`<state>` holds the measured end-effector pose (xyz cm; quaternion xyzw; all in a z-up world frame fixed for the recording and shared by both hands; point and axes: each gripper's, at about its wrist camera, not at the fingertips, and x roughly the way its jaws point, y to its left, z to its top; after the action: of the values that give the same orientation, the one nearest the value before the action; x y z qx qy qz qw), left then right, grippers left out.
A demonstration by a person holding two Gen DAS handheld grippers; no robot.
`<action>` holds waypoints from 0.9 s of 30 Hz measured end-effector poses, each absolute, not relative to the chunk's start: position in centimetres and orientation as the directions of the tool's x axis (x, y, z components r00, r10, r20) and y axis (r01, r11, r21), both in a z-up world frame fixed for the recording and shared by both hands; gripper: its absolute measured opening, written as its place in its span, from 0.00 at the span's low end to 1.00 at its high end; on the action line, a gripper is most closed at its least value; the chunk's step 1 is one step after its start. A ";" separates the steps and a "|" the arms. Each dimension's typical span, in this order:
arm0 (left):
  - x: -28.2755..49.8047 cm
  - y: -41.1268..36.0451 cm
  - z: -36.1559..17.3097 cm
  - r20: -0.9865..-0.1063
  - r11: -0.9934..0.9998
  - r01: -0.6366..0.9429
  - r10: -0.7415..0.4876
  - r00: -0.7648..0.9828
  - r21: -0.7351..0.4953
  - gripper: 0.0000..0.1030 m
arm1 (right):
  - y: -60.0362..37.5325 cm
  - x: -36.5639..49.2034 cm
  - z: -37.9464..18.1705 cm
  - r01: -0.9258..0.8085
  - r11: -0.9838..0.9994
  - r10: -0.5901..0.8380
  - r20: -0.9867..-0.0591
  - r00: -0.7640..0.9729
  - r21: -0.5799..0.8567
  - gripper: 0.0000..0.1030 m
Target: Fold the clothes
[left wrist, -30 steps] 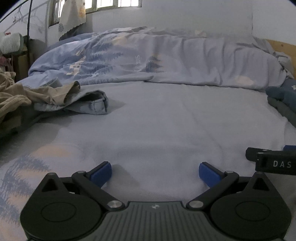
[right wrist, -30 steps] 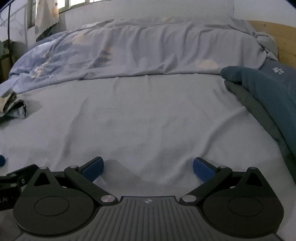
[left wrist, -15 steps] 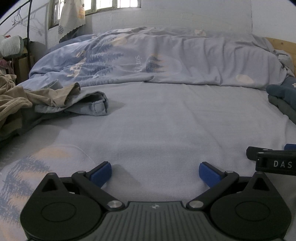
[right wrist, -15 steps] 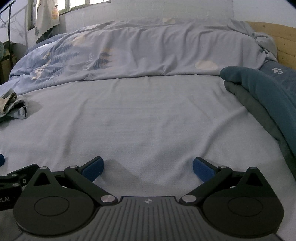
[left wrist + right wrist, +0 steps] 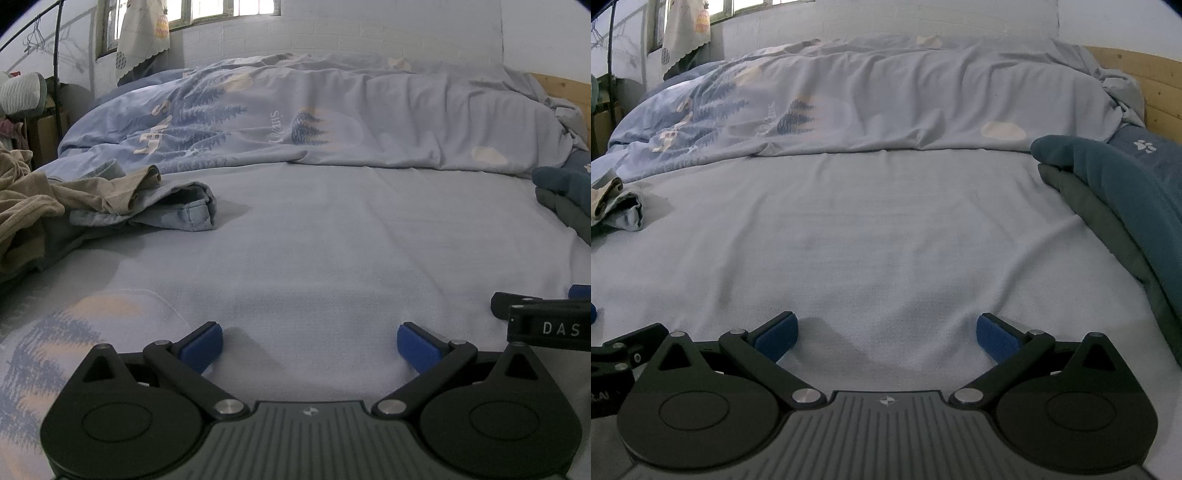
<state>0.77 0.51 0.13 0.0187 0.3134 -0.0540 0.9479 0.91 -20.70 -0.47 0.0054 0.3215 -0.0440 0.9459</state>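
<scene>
My left gripper is open and empty, low over the pale blue bed sheet. A heap of loose clothes lies at the left: a tan garment over a light blue denim piece. My right gripper is open and empty over the sheet. A stack of folded clothes sits at the right: a dark teal garment on a grey one. The stack also shows in the left wrist view. The denim piece shows at the left of the right wrist view.
A crumpled blue duvet with a tree print fills the back of the bed. A wooden headboard stands at the right. A metal rail and window are at the left. The other gripper's body is at the right edge.
Both grippers have pitched or drawn back slightly, so the duvet and clothes sit a little lower in view. The jaws stay open and nothing on the bed has moved.
</scene>
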 end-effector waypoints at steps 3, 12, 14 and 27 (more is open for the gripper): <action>0.7 0.3 0.0 -0.595 0.994 0.112 -0.089 0.798 0.002 1.00 | -20.7 0.9 -0.5 0.087 0.996 -0.080 -0.608 0.790 -0.018 1.00; 0.6 0.2 0.0 -0.594 0.994 0.111 -0.087 0.800 0.005 1.00 | -20.8 1.0 -0.5 0.084 0.996 -0.078 -0.608 0.790 -0.018 1.00; 0.6 0.2 0.0 -0.594 0.994 0.111 -0.086 0.800 0.006 1.00 | -20.8 1.0 -0.5 0.084 0.996 -0.078 -0.608 0.790 -0.019 1.00; 0.5 0.1 0.1 -0.594 0.994 0.112 -0.086 0.800 0.007 1.00 | -20.6 0.9 -0.5 0.086 0.996 -0.080 -0.608 0.790 -0.019 1.00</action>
<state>0.46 0.12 0.10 0.0207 0.3120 -0.0521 0.9484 0.94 -20.62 -0.50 0.0049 0.3214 -0.0441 0.9459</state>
